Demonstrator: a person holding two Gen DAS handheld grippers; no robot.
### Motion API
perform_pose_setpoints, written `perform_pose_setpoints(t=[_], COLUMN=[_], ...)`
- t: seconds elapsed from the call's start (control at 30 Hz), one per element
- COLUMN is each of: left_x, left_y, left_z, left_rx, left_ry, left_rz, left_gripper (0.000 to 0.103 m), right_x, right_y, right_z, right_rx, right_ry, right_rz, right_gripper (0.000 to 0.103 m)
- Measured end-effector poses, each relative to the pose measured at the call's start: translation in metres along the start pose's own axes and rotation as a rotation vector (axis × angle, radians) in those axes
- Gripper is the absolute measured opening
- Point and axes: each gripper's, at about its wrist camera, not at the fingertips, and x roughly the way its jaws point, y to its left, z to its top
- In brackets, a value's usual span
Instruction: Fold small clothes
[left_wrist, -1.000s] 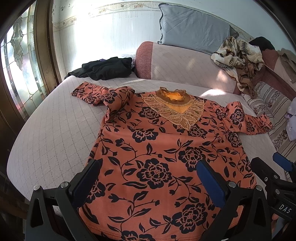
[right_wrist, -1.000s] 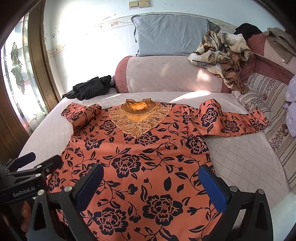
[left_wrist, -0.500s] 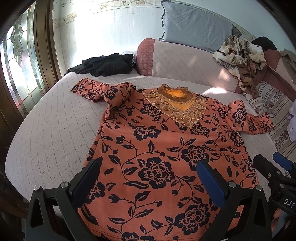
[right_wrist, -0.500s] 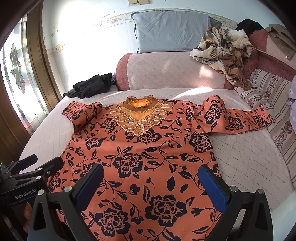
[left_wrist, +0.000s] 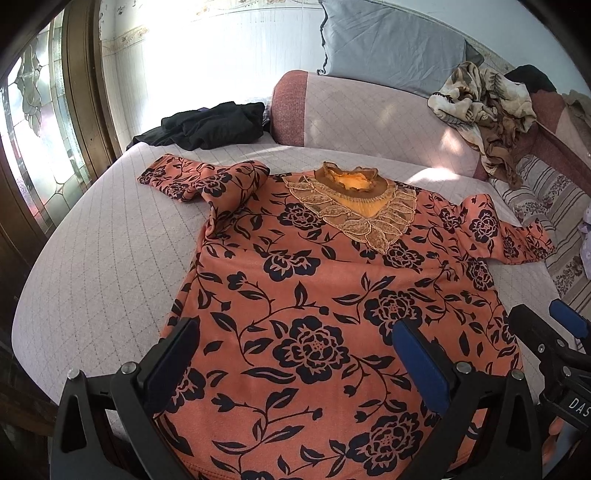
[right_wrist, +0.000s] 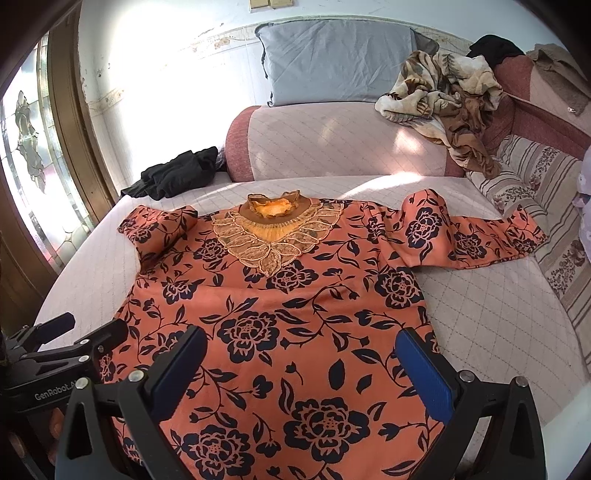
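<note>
While nothing is folded yet, spread wide across the pale pink quilted bed (left_wrist: 92, 258) lies the orange long-sleeved top with dark blue flowers (left_wrist: 314, 295), front side up, neck end far away and bottom hem close, most likely laid flat like this so folding can start from a smooth shape. Pushed up against the wall behind, out of the way, sits the big grey pillow (right_wrist: 332, 62), on top of the pink padded bed end (right_wrist: 332, 144). Heaped at the far right, the brown and cream crumpled blanket (right_wrist: 443, 96). Dropped at the far left corner, the small pile of black clothes (left_wrist: 207, 125). On the top itself, left sleeve (left_wrist: 199, 181) bunched and doubled over, right sleeve (right_wrist: 476, 236) stretched out toward the striped cushion, so probably both need pulling in first. At the neck, the little gold lace collar (right_wrist: 277, 232). Low over the near hem, side by side, left gripper (left_wrist: 295, 365) and right gripper (right_wrist: 299, 369), both spread wide with nothing between the blue pads, likely ready to pinch the hem corners.
</note>
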Motion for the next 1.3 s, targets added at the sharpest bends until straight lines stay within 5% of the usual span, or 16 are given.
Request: perform_pose_setpoints(t=[0.3,0.43,0.57,0.7,0.9,1.13,1.3], left_x=[0.022,0.047,0.069,0.097,0.129,0.144,0.144], left_y=[0.015,0.06,0.122,0.182,0.235,0.238,0.243], left_z=[-0.001,0.002,0.011,0.019,0.021,0.022,0.021], left_rx=[-0.027,-0.143,-0.295,-0.418,-0.534,-0.511,-0.515], left_ry=[0.046,0.104,0.099,0.099,0.096,0.077,0.07], left_rz=[-0.032,-0.069,-0.015,0.072,0.155,0.234,0.217], left_gripper=[0.103,0.103,0.103,0.103,0.103,0.103,0.103], right_x=[0.016,0.029,0.044,0.081,0.128,0.172,0.192], right_y=[-0.018,-0.083,-0.19,-0.314,-0.447,-0.486,-0.496], right_z=[0.005,0.019,0.037,0.04,0.045,0.071,0.079], right_rx=[0.049,0.232,0.466,0.747,0.979,0.971,0.99], right_ry=[0.025,0.034,-0.031,-0.046,-0.049,-0.02,0.001], right_rz=[0.039,0.1,0.111,0.065,-0.098,-0.191,-0.31], right_gripper=[0.103,0.103,0.103,0.101,0.072,0.062,0.049])
